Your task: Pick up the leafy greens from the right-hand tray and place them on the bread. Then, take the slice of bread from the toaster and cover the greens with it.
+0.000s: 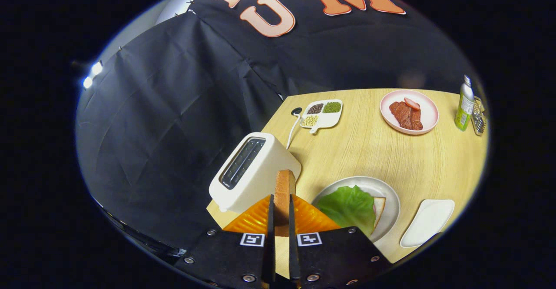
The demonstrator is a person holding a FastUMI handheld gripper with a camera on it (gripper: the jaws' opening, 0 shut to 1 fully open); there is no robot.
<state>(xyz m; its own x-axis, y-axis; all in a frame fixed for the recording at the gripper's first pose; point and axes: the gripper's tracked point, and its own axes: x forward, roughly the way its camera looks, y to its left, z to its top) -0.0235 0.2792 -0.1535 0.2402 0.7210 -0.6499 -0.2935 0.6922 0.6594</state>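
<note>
The gripper (281, 213) is closed on a slice of bread (284, 193) — both fingers press its flat sides, and the slice stands on edge between them, its browned crust rising above the fingertips. Just beyond and to the left of the held slice sits the white toaster (254, 171), its long slot facing up; the bread is clear of the slot.

To the right of the fingers, close by, a round plate (388, 197) rests on the wooden table (391, 154). On it lies a leaf of green lettuce (349, 206) spread over another slice of bread (378, 208), whose pale edge peeks out at the leaf's right side. Just right of that plate lies a white tray (428, 221).

Farther back on the table — well apart from the gripper — are a pink plate (428, 111) carrying slices of meat (406, 114), a white divided dish (323, 114) with beans or grains in its compartments, and a bottle (464, 104) near the far right edge with a metal grater (478, 117) just beside it. A white cord (293, 130) runs from behind the toaster toward a dark hole in the tabletop.
</note>
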